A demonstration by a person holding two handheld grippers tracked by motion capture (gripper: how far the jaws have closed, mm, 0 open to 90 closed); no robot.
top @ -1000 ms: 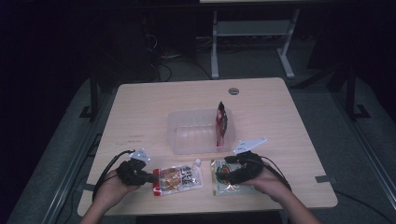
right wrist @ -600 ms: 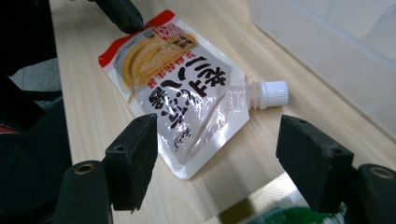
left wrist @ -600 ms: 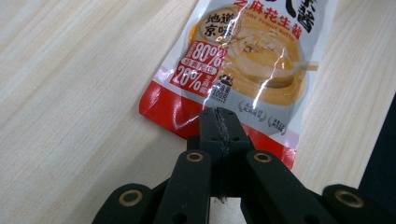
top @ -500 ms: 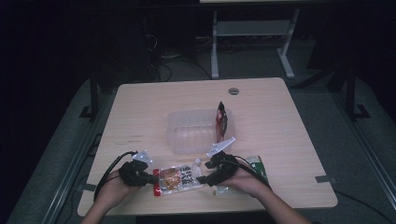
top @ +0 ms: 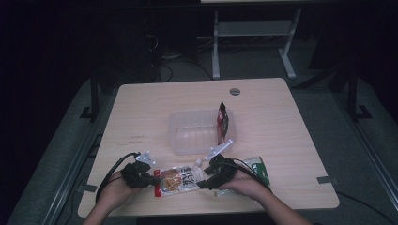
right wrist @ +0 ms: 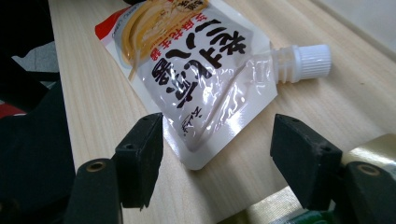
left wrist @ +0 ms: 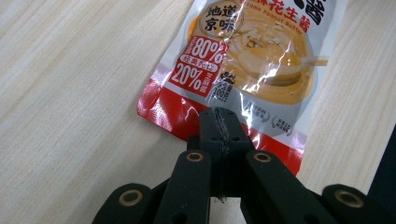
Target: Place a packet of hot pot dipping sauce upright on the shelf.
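Observation:
A spouted peanut-sauce pouch [top: 180, 178] lies flat near the table's front edge, its white cap [right wrist: 313, 60] pointing right. My left gripper [top: 152, 179] is shut on the pouch's red bottom seam [left wrist: 159, 105], jaws pressed together over it [left wrist: 219, 126]. At the spout end my right gripper [top: 204, 183] is open. Its jaws have just been closing, and the pouch's lower corner [right wrist: 201, 154] lies between the pads [right wrist: 140, 154] with clear gaps on both sides [right wrist: 219, 163].
A clear plastic container [top: 187, 115] sits mid-table with a red packet [top: 222, 123] standing upright at its right end. A green and gold packet [top: 257, 166] lies just right of my right hand. The table's front edge is close behind both hands.
My right hand has moved left, off the green packet and over to the pouch's spout end. The left gripper and the pouch have stayed put.

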